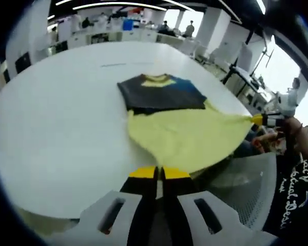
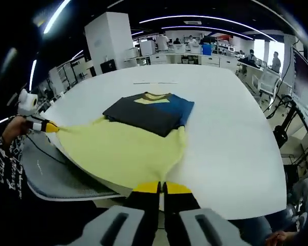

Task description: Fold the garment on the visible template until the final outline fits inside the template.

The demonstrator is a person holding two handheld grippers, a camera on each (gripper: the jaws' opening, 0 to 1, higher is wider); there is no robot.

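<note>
white round table [image 1: 51,118], yellow-and-dark garment [image 1: 174,123], open-plan office behind

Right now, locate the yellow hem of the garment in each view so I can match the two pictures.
Left gripper view: the yellow hem spreads right of centre, its near edge pinched in the left gripper.
Right gripper view: the yellow hem spreads left of centre, its near edge pinched in the right gripper.
Shared landmark: the dark folded top part with its yellow collar, lying on the white table.
</note>
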